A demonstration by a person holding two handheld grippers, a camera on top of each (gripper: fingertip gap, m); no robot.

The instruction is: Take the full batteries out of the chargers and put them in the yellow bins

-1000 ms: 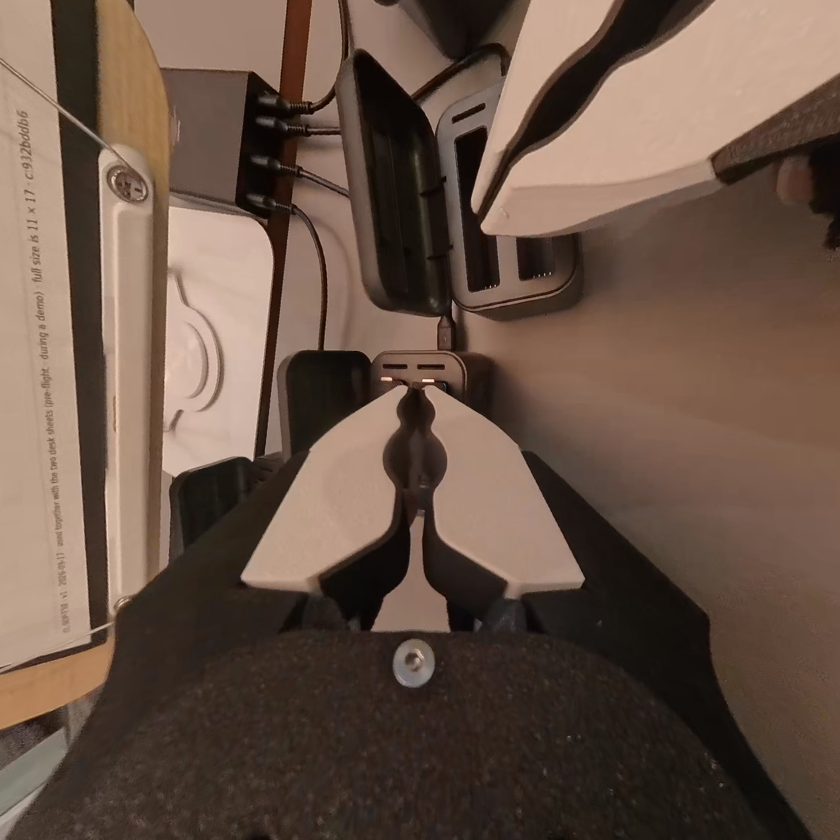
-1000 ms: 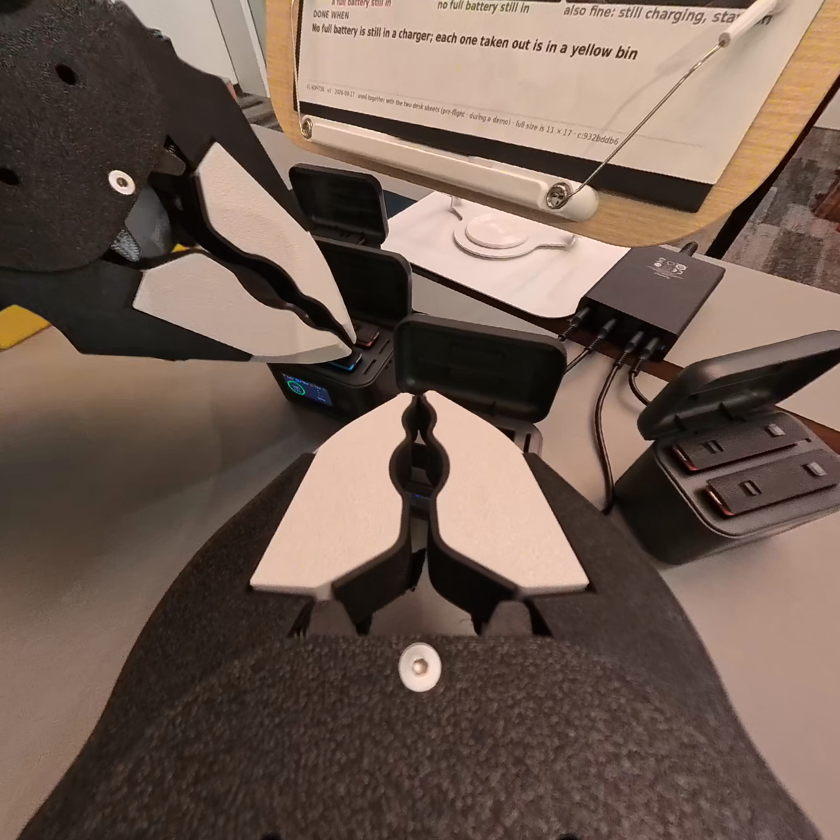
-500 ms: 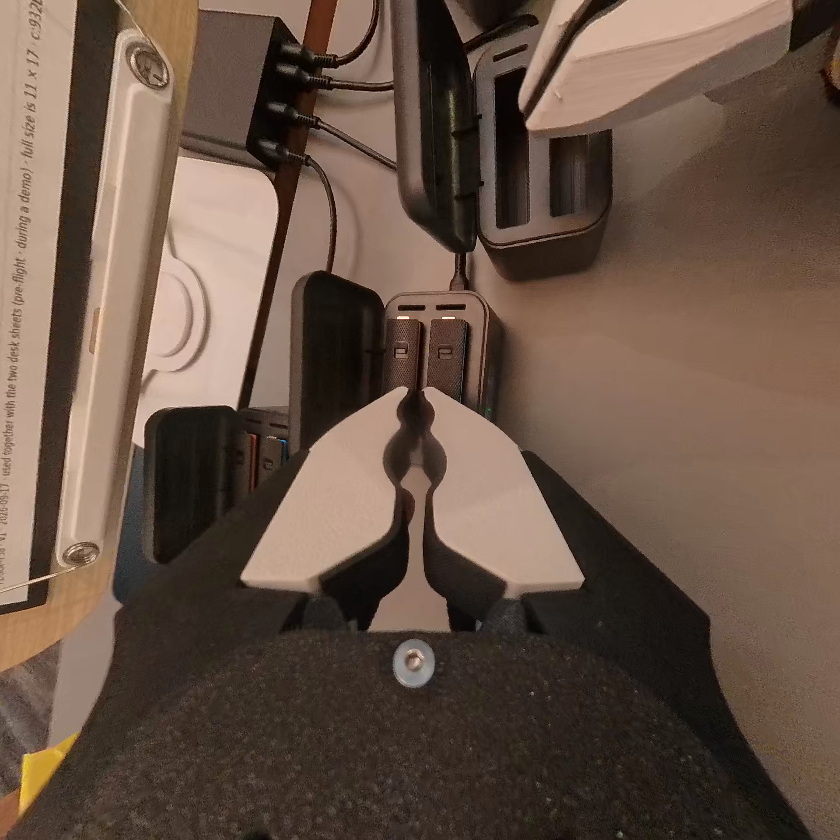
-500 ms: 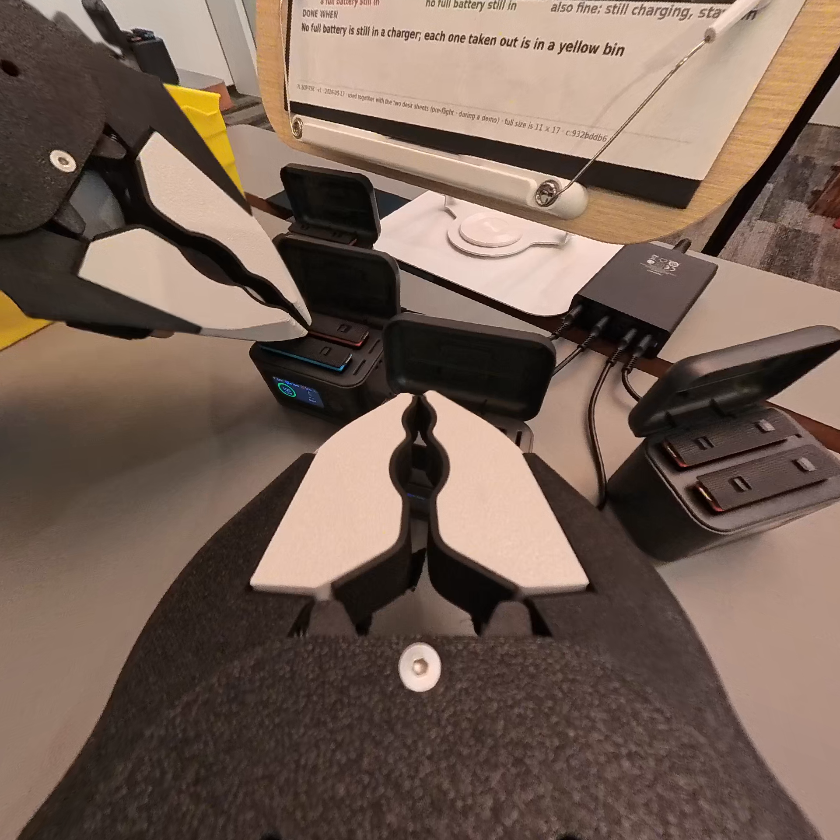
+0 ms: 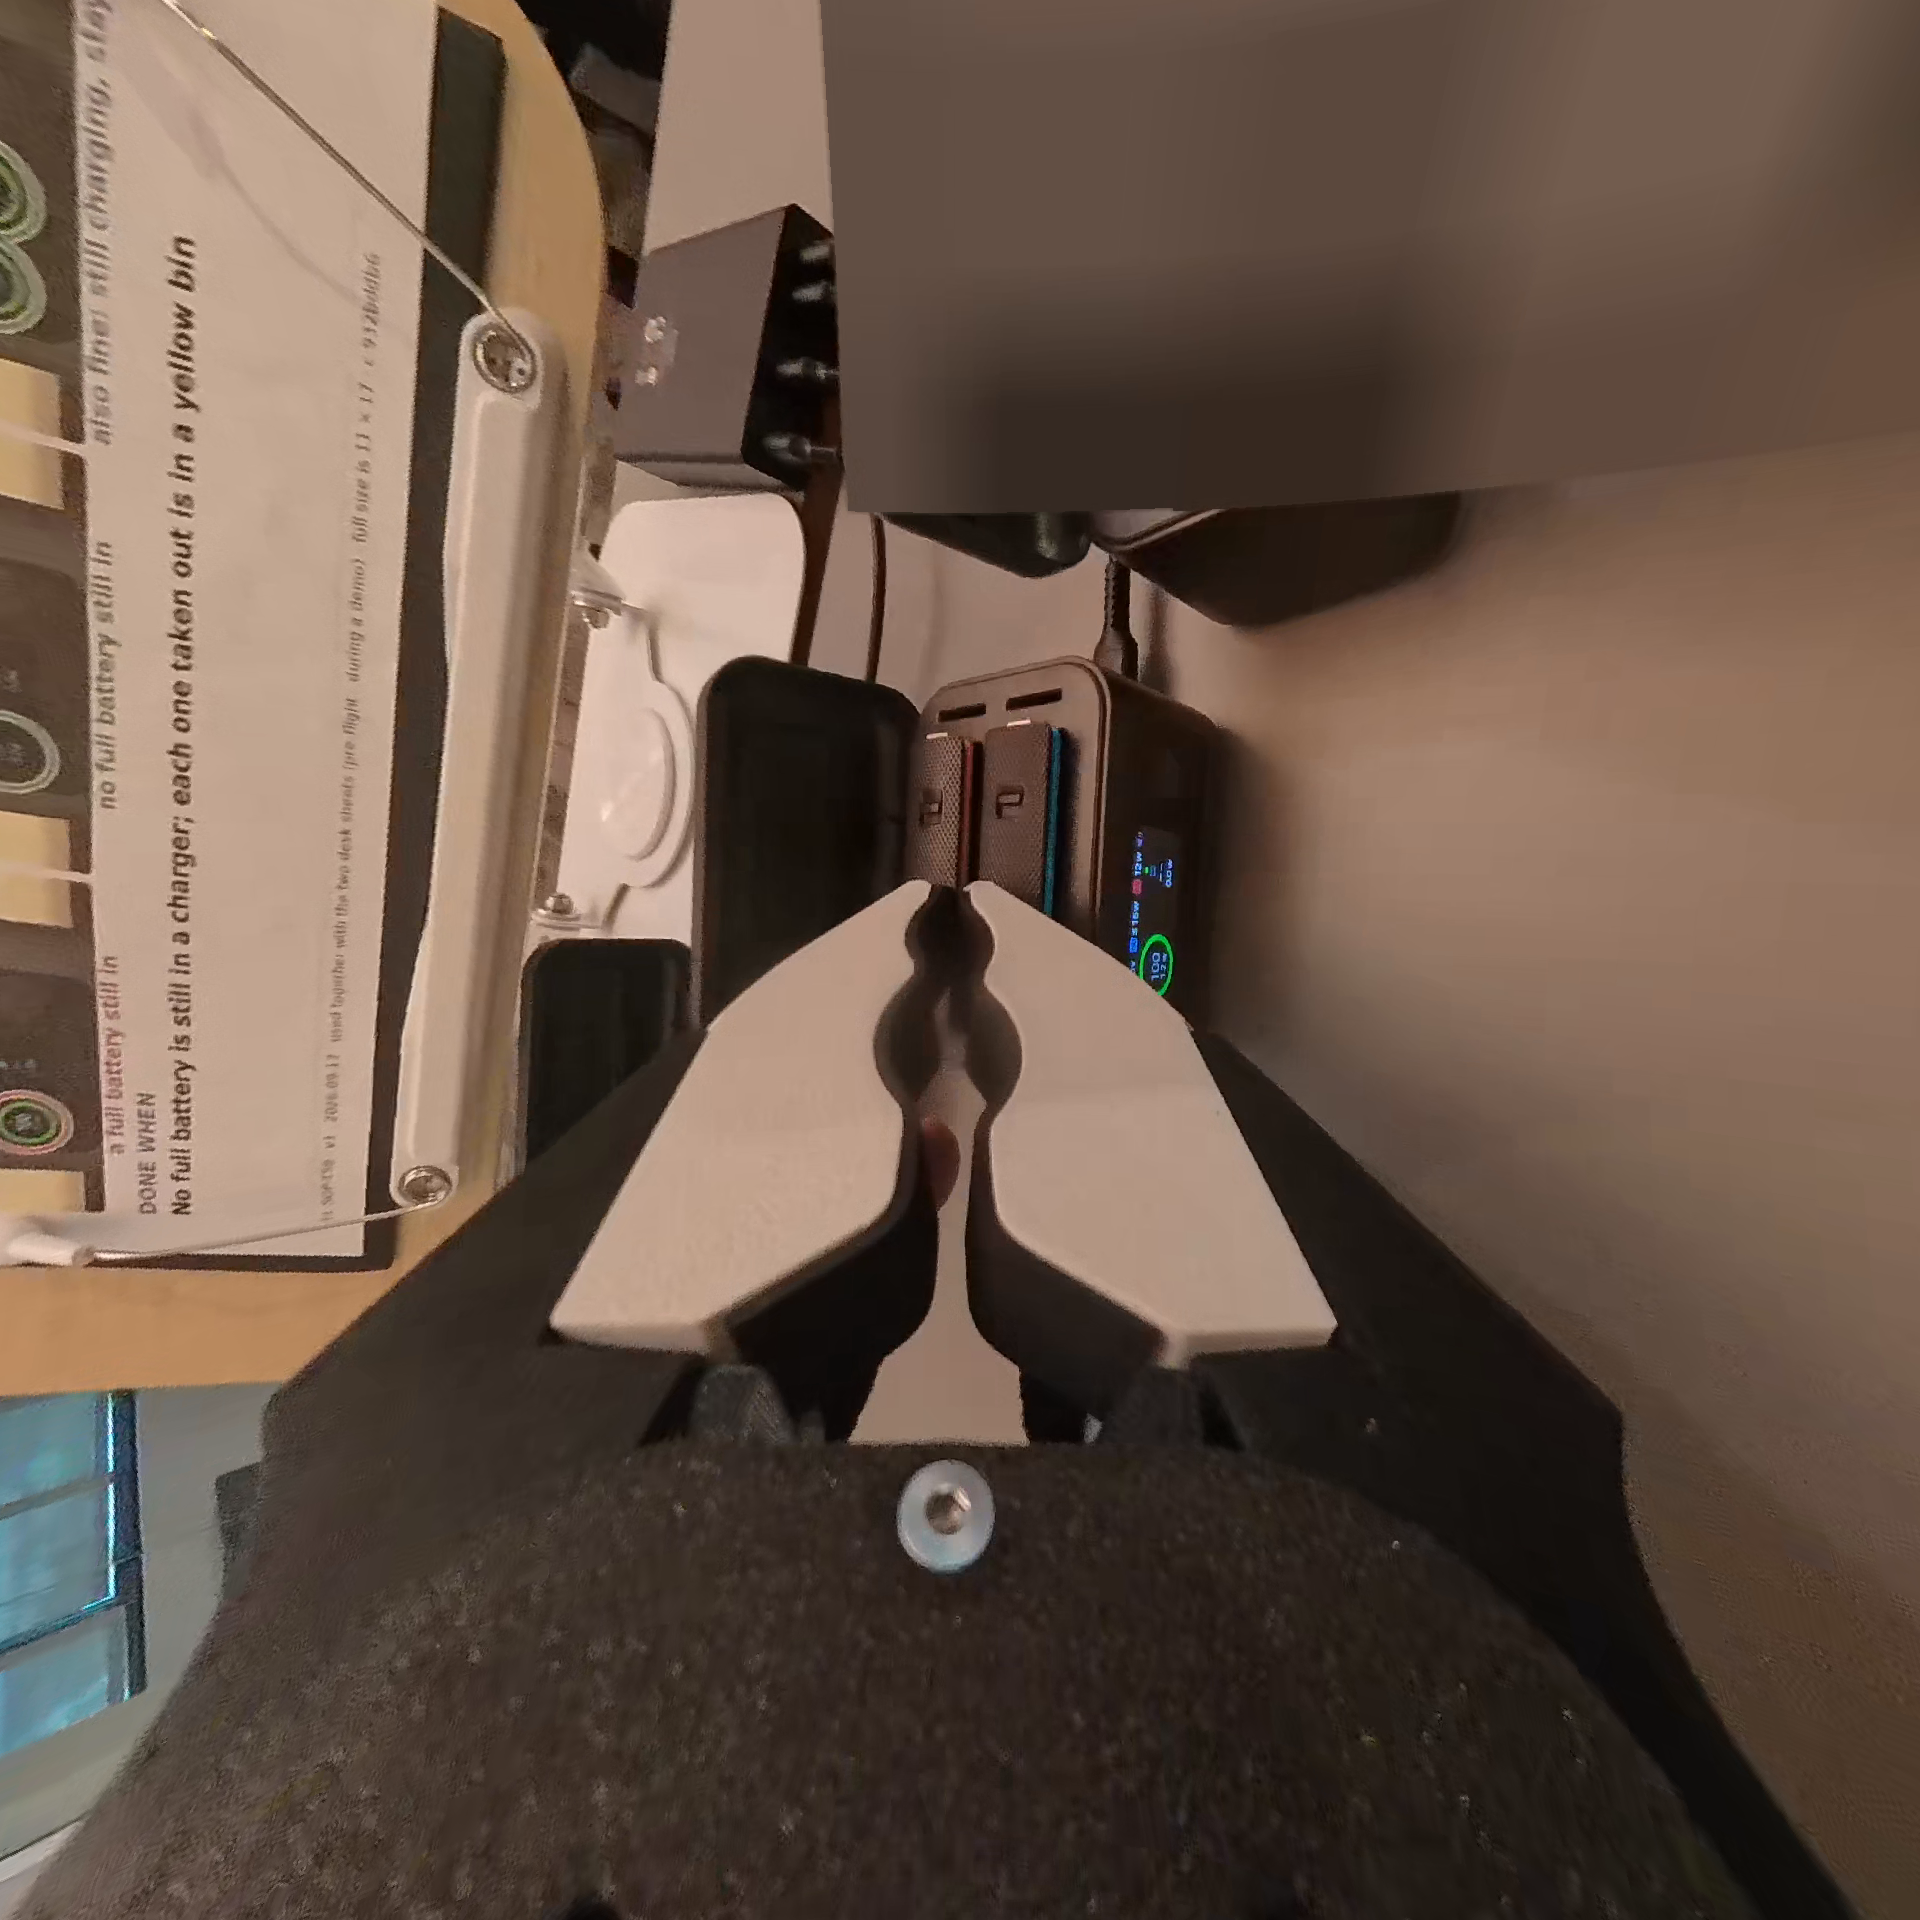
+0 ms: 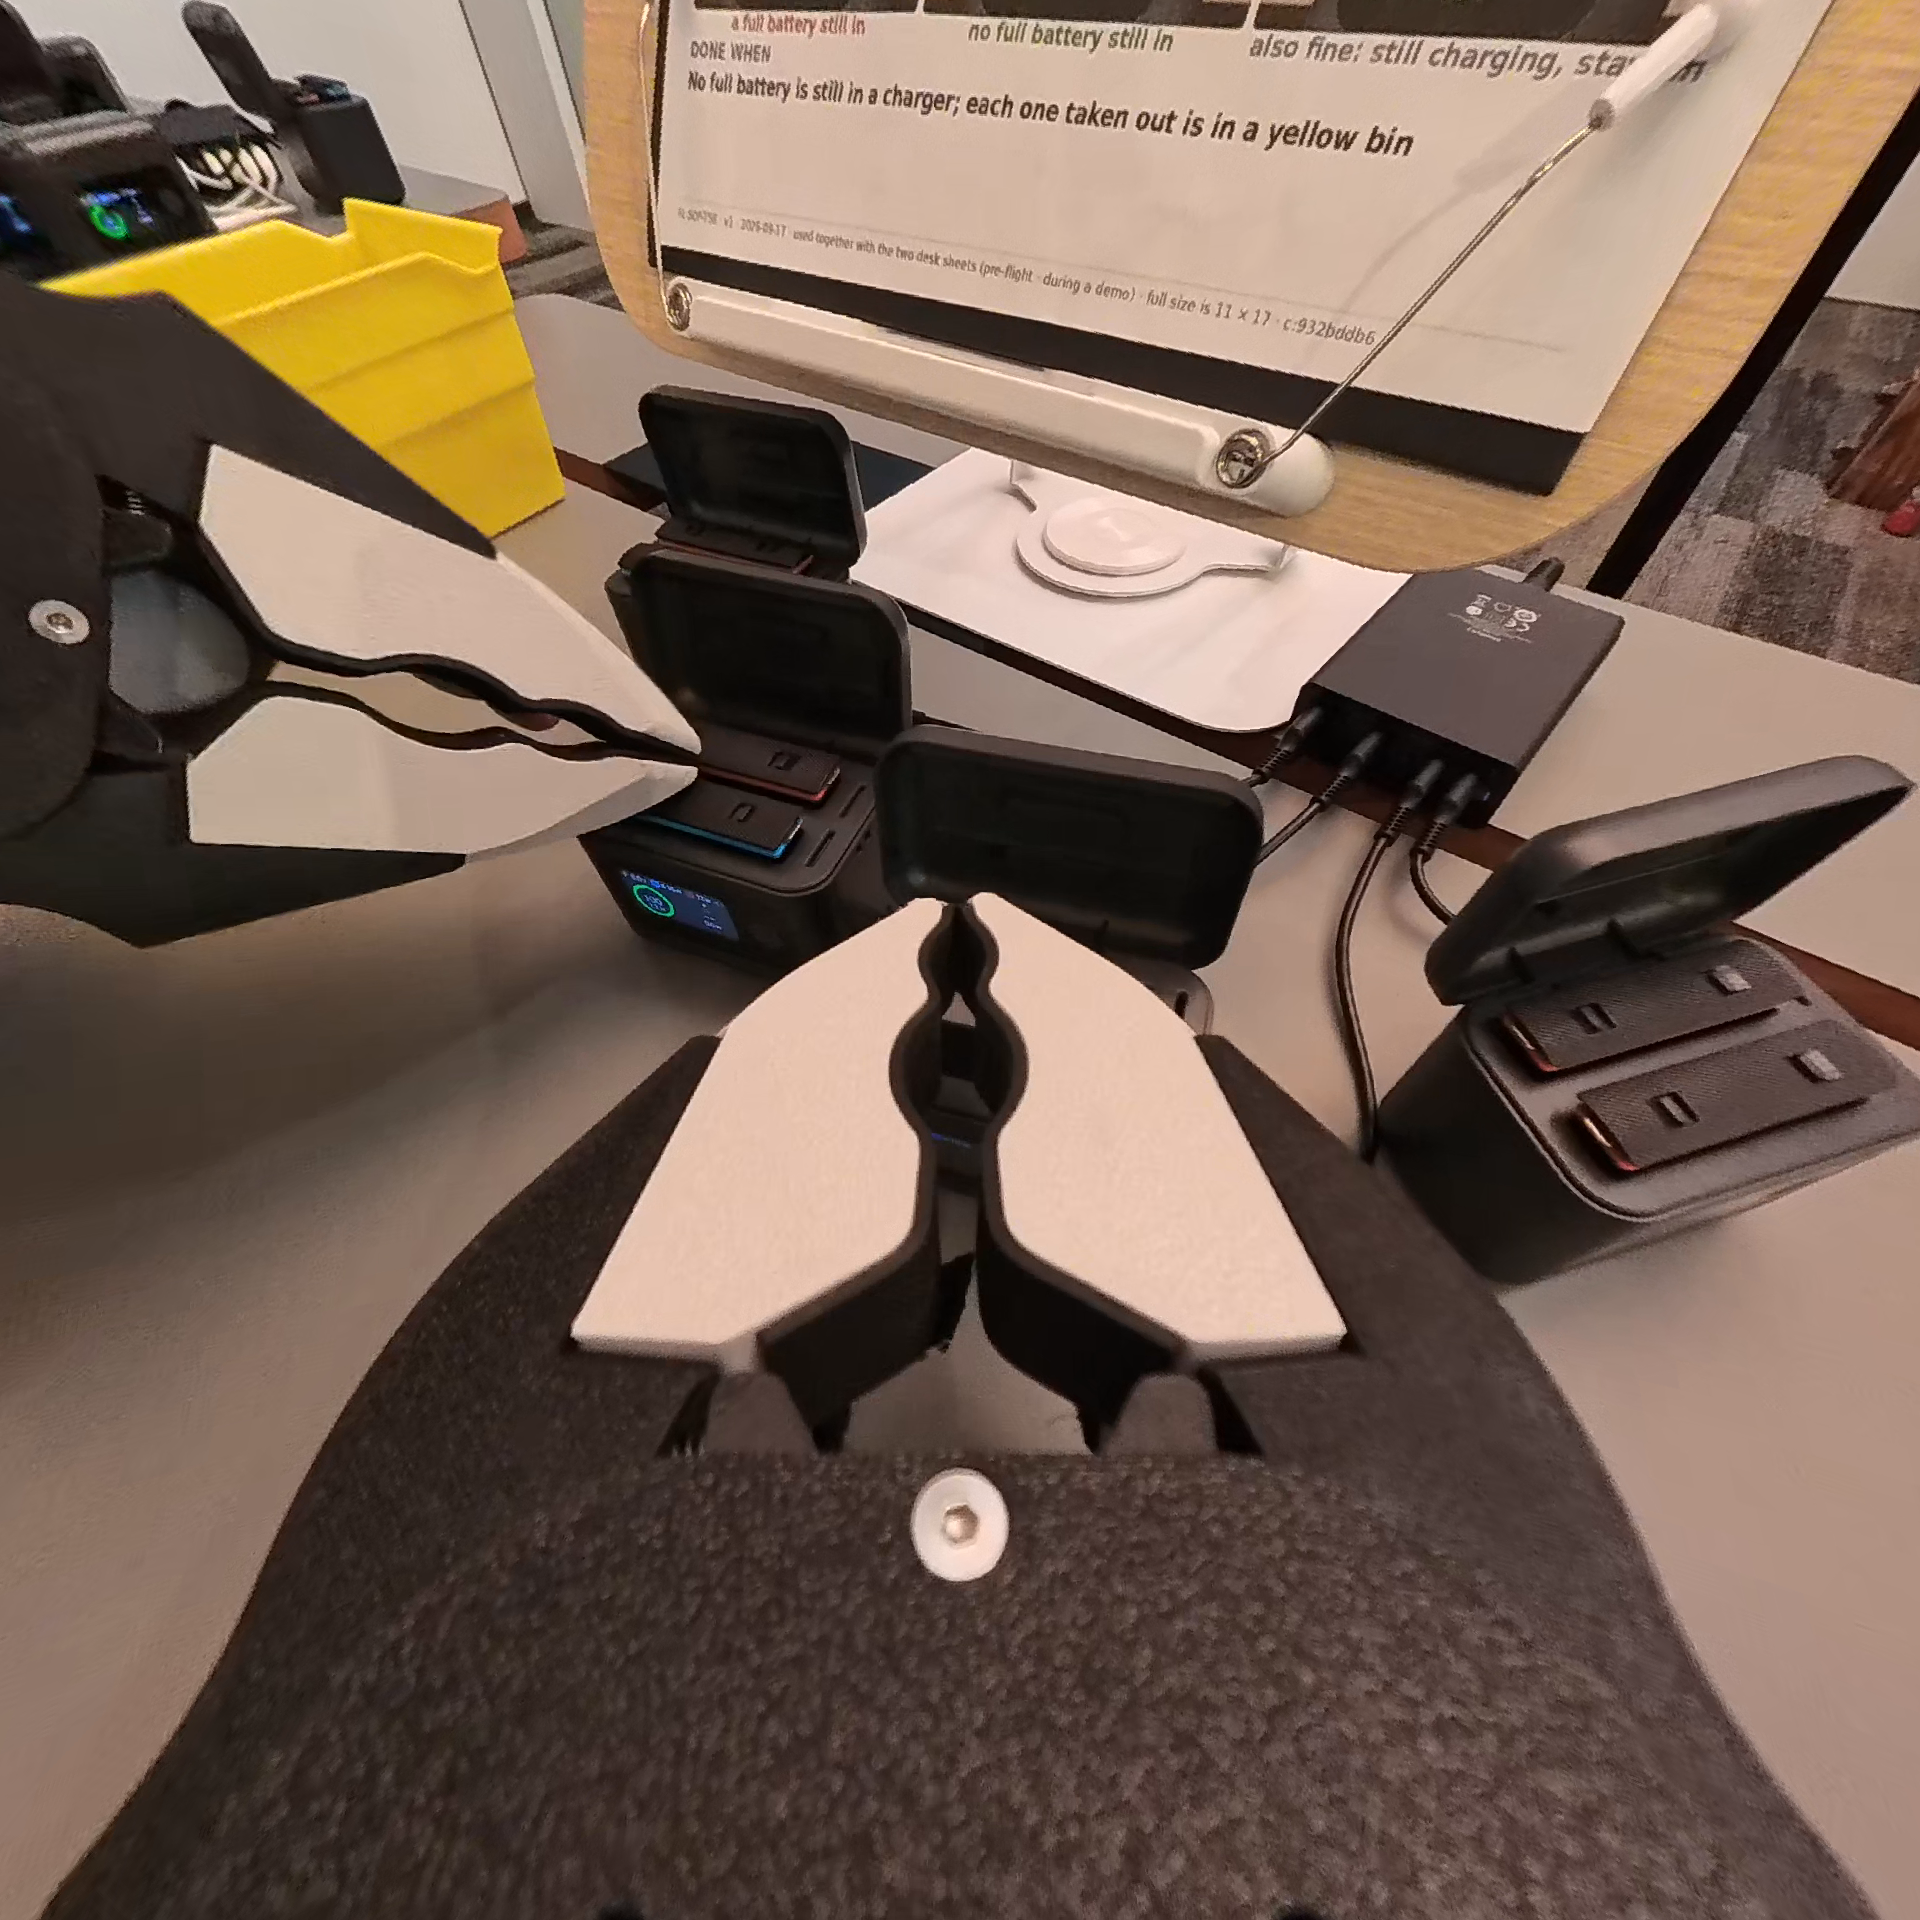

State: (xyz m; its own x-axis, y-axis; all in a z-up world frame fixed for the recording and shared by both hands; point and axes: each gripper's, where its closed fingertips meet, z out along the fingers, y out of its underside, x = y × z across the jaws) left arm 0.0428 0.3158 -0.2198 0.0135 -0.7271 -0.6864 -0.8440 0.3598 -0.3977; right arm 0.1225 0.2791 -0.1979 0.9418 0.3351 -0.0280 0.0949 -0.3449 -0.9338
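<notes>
Two batteries stand lengthwise straight ahead of the left tongs, tips together and nearer than the right tongs, also together.

Bare table lies open in front of the chargers. The raised lids wall off their far side (the sign board overhangs there too). Cables fill the gap between the middle and right chargers. The left tool blocks the near-left charger's top from the left.
</notes>
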